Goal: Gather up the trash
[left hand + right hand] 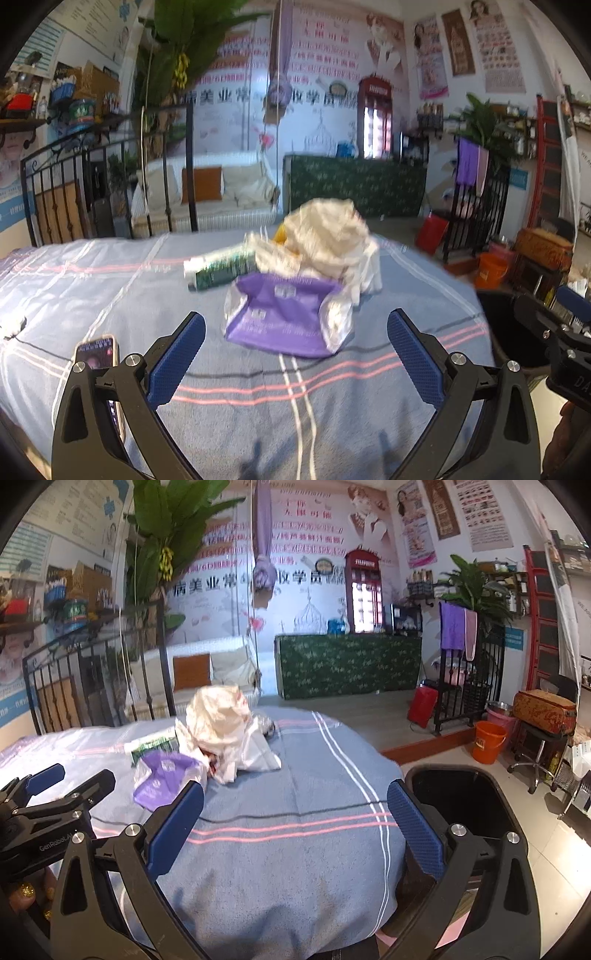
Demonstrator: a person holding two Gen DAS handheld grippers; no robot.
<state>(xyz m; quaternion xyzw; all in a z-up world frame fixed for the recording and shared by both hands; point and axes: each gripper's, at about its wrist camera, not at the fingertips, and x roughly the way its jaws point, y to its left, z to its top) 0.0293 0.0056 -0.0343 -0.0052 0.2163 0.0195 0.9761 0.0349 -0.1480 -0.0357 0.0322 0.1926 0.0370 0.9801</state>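
A pile of trash lies on the striped blue bed sheet: a purple plastic wrapper, a green and white tube and crumpled white bags. My left gripper is open and empty, just short of the purple wrapper. My right gripper is open and empty over the bed's right part; the wrapper, the tube and the bags lie to its front left. A black bin stands beside the bed at the right.
A phone lies on the bed by my left fingers. A black cable runs across the sheet. An orange bucket, a red container and a stool stand on the floor at the right. A black metal bed frame stands at the far left.
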